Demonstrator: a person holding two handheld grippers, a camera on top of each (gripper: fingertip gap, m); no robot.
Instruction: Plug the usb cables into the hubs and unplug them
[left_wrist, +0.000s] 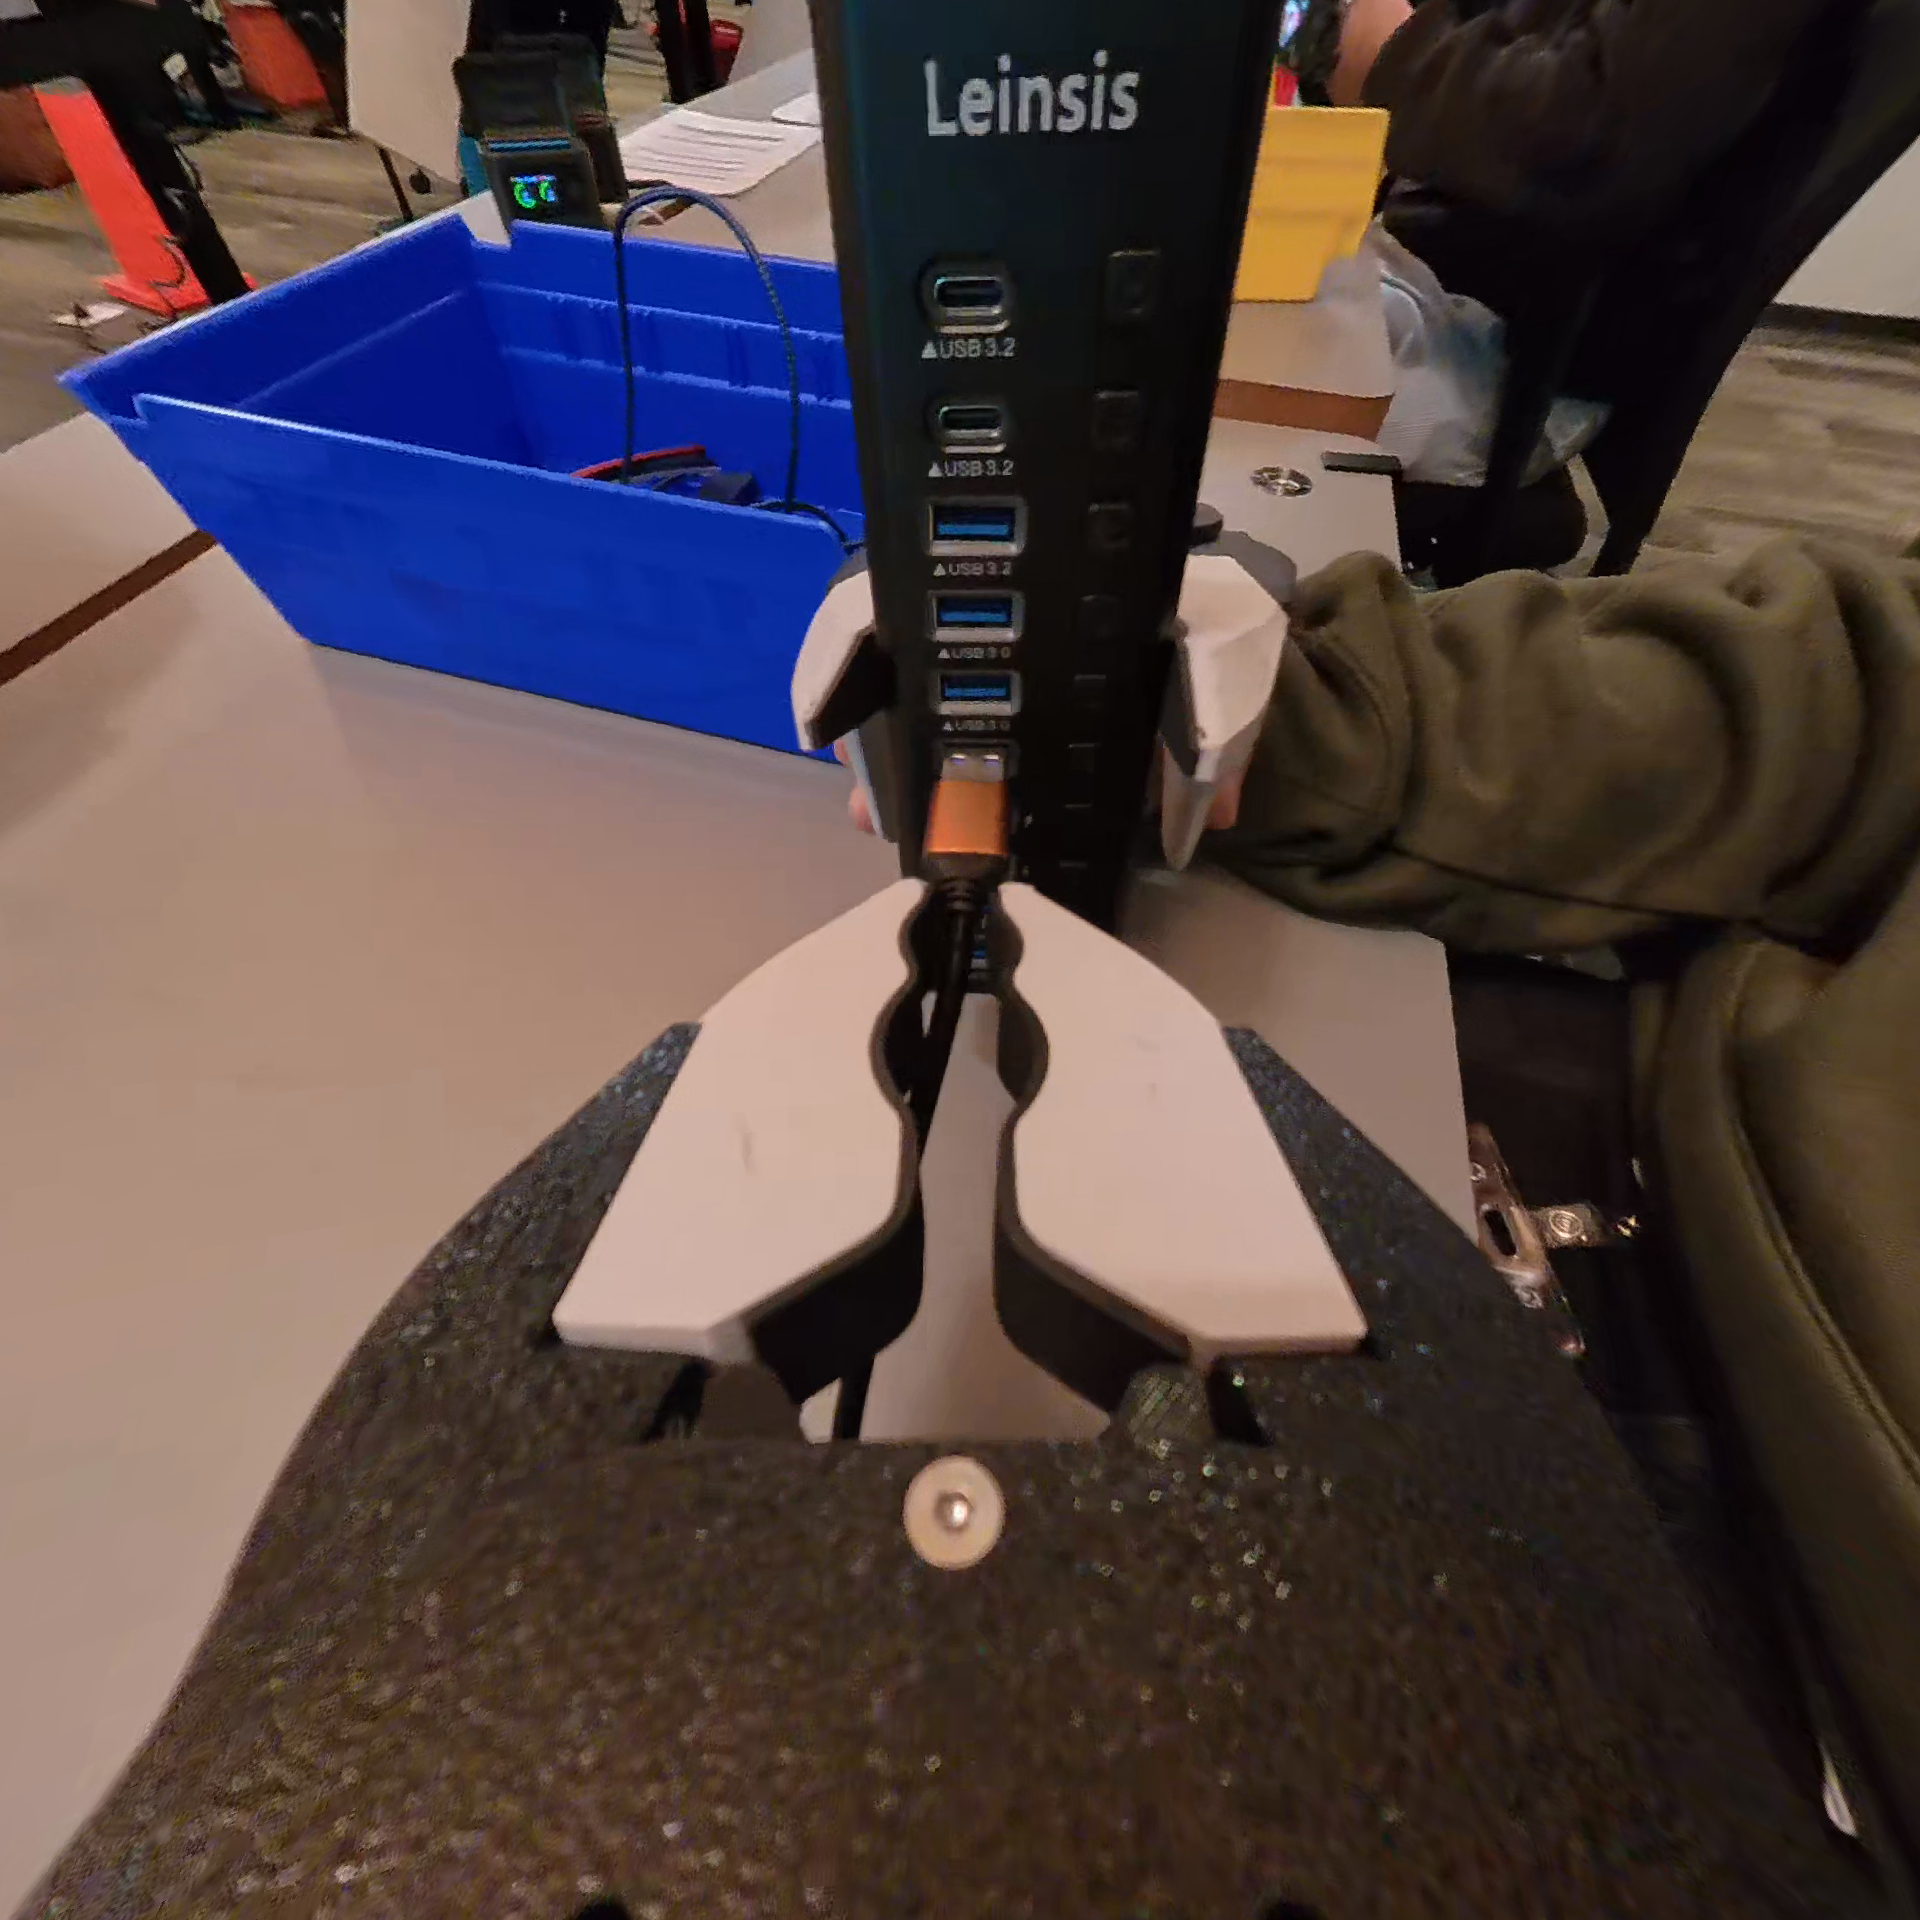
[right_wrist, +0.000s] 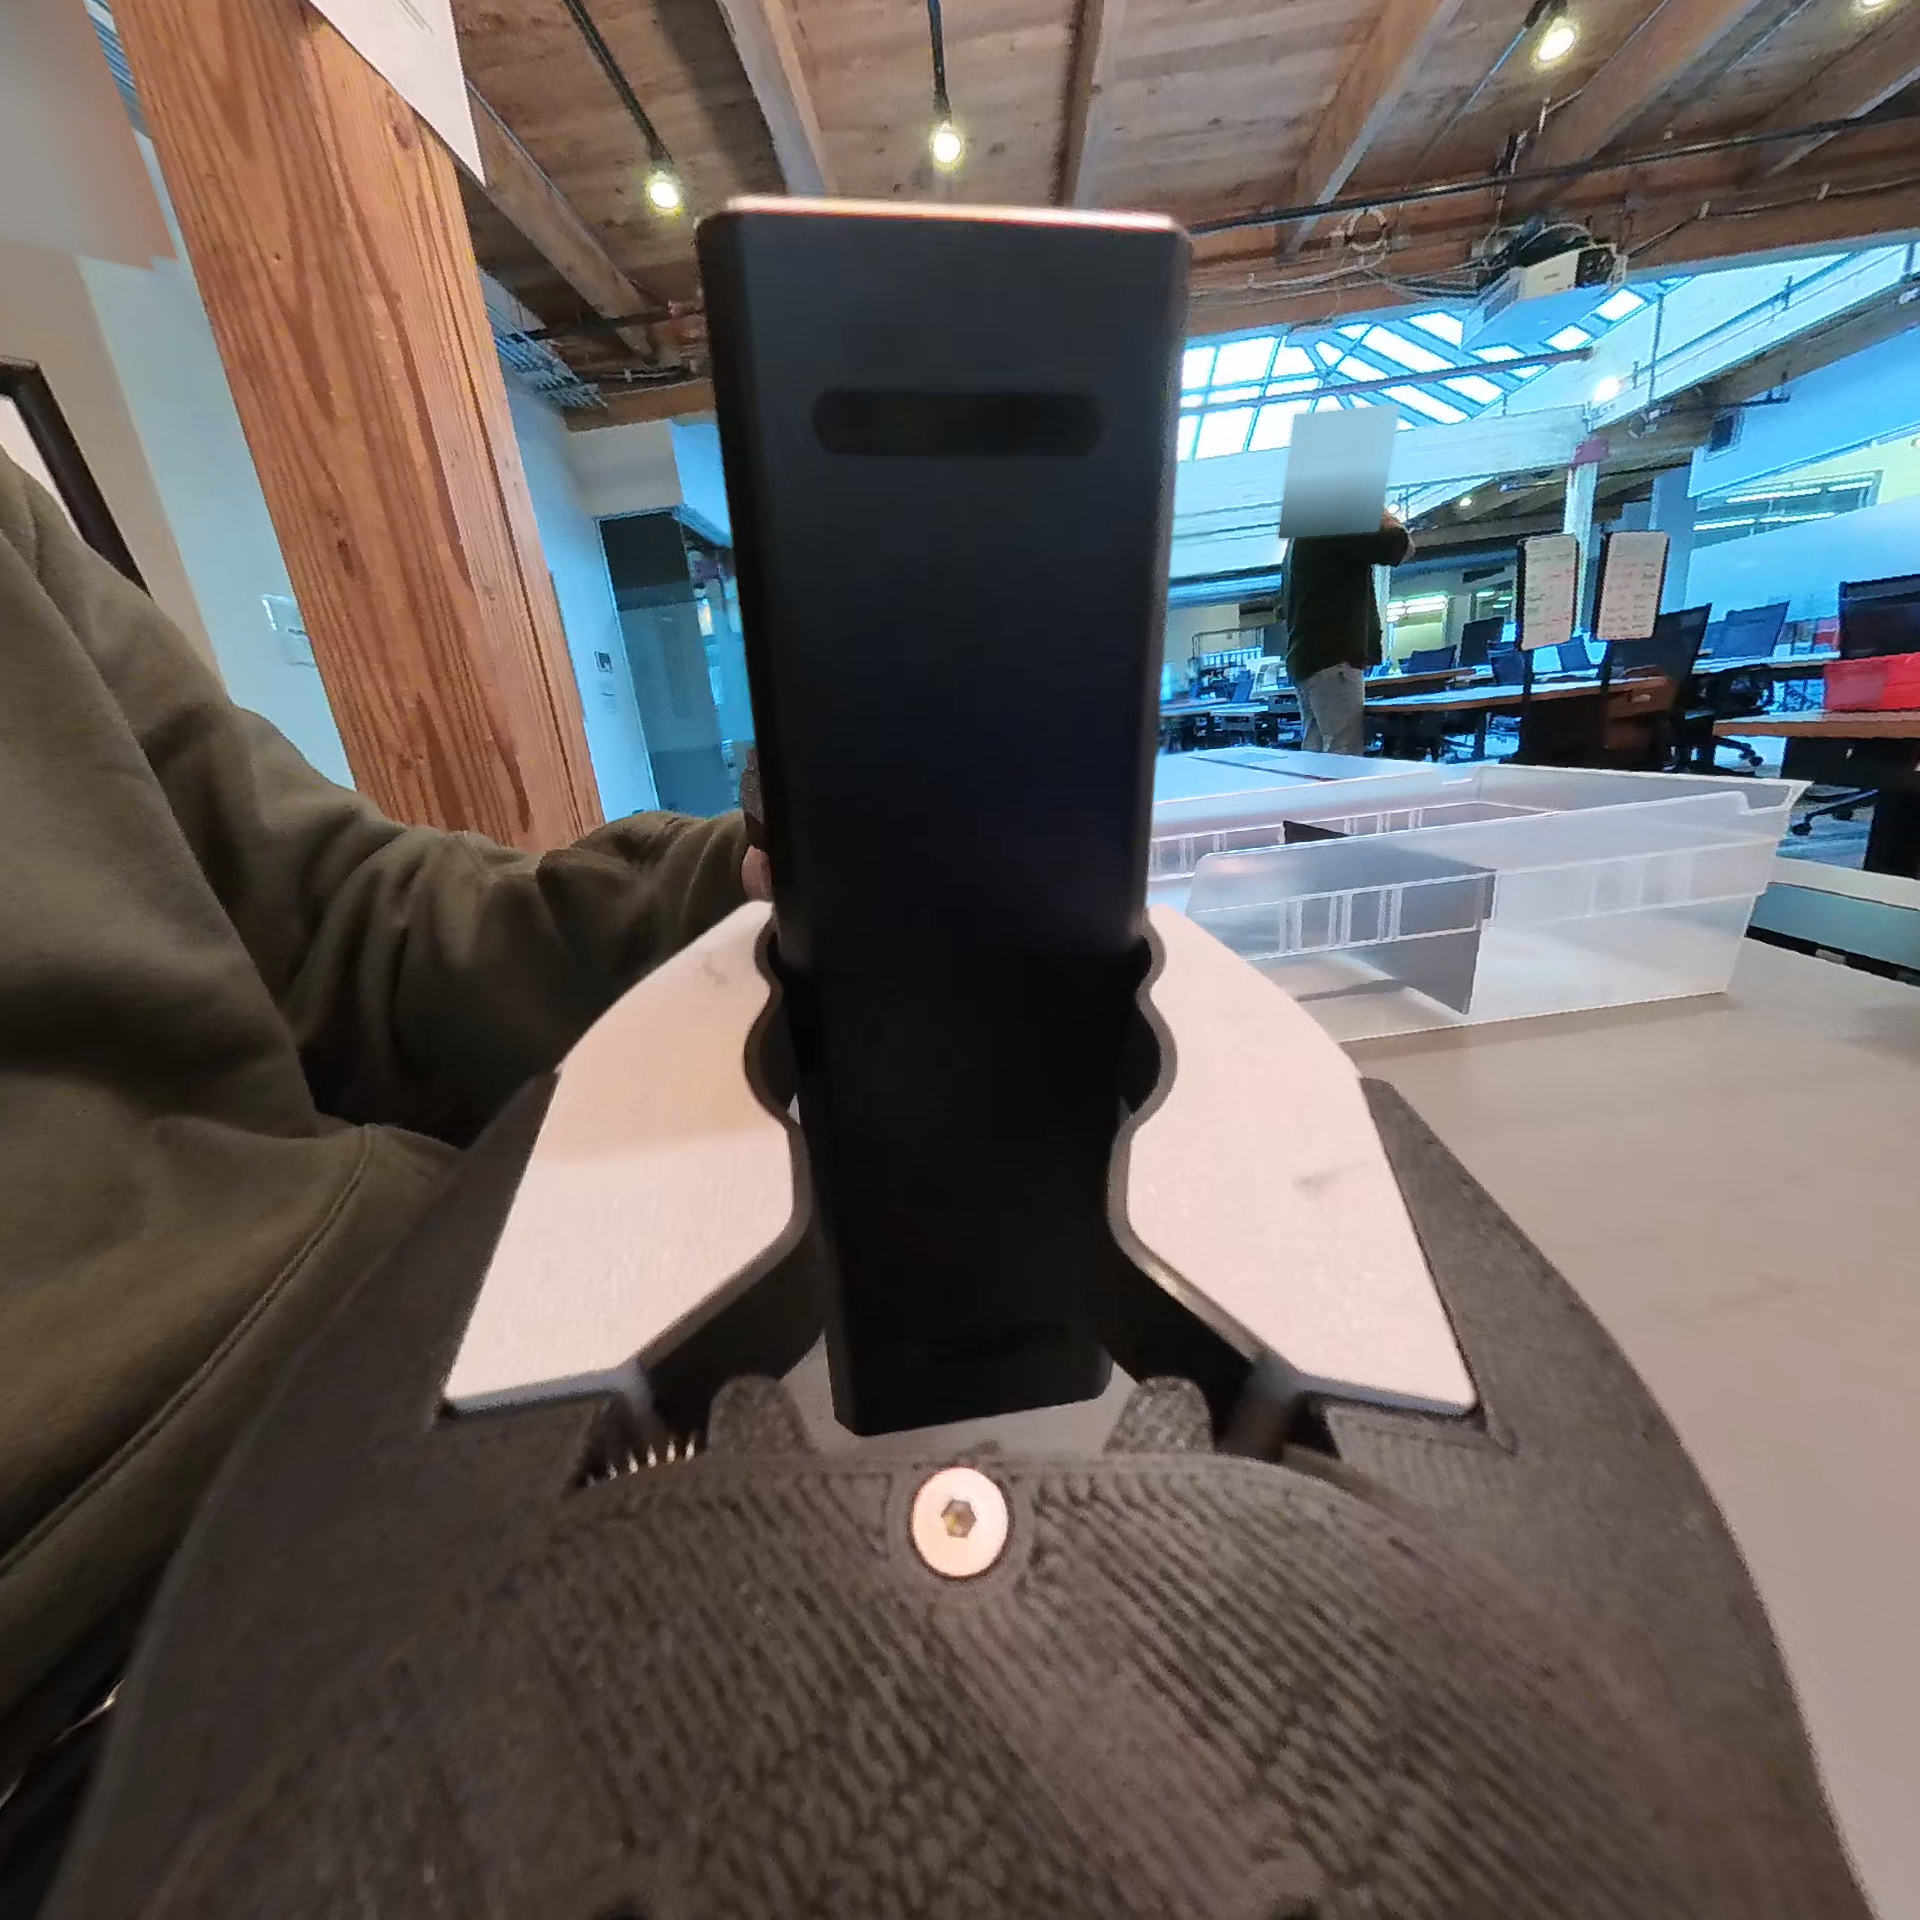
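A tall black USB hub (left_wrist: 1060, 416) stands upright over the table, its row of ports facing me in the left wrist view. My right gripper (left_wrist: 1023, 686) is shut on its lower sides; the right wrist view shows the hub's plain back (right_wrist: 956, 675) between that gripper's (right_wrist: 956, 935) fingers. An orange USB plug (left_wrist: 968, 821) sits in a low port with some of its metal tip showing. My left gripper (left_wrist: 961, 904) is shut on the black cable (left_wrist: 940, 997) just behind the plug.
A blue bin (left_wrist: 468, 540) with cables inside stands behind the hub on the grey table (left_wrist: 312, 987). A yellow box (left_wrist: 1309, 197) is farther back. Clear plastic bins (right_wrist: 1507, 894) sit to the right. A person's green sleeve (left_wrist: 1558, 748) reaches in from the right.
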